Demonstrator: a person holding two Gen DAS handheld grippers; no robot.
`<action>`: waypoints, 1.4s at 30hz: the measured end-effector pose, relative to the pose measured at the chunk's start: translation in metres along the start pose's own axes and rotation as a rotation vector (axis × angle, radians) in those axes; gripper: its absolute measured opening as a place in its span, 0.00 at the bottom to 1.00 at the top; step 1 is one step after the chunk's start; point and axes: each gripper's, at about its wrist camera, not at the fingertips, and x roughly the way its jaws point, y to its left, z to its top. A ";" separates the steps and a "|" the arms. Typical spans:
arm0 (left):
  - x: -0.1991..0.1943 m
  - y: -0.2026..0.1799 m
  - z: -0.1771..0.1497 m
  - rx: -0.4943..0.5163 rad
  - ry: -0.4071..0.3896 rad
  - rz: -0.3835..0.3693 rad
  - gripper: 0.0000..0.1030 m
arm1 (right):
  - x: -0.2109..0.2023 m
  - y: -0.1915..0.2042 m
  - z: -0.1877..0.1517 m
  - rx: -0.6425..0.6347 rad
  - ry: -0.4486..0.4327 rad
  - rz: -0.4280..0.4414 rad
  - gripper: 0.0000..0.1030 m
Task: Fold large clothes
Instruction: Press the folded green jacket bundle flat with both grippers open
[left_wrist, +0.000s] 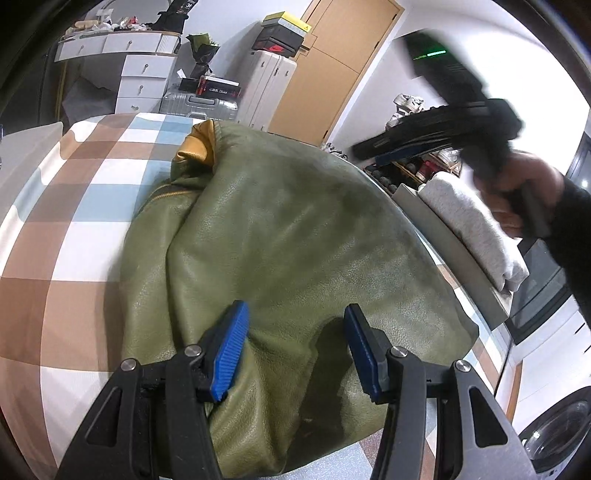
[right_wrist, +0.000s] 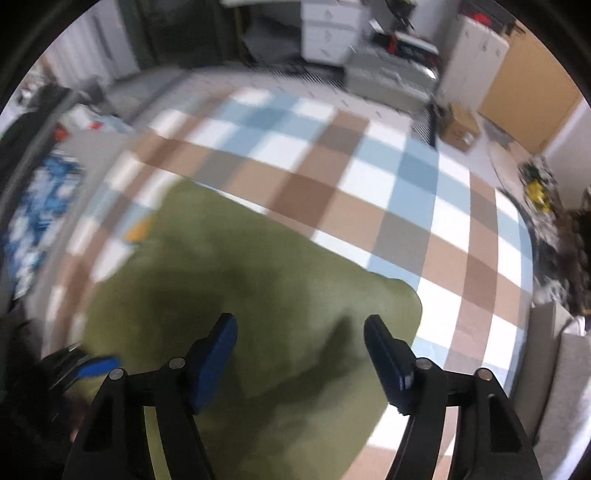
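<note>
Olive green jacket lies folded on the checked bed cover, its right edge near the bed's side; wide bare cover beyond its far edge. Left gripper low over the near hem, jaws partly apart, leather bulging between; cannot tell if pads press. Right gripper raised above the jacket, jaws wide, empty. Folded grey garment on a ledge beside the bed.

right tongs: motion-blurred | jacket: near edge cropped
</note>
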 end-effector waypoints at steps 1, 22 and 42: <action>0.000 0.000 0.000 -0.002 -0.001 -0.003 0.46 | -0.023 0.005 -0.010 -0.026 -0.064 0.010 0.72; 0.000 -0.005 -0.004 0.008 0.002 0.005 0.46 | 0.020 0.021 -0.146 0.197 -0.030 0.075 1.00; 0.001 -0.010 -0.005 0.014 0.003 0.015 0.46 | 0.011 0.087 -0.145 -0.057 -0.132 -0.021 0.45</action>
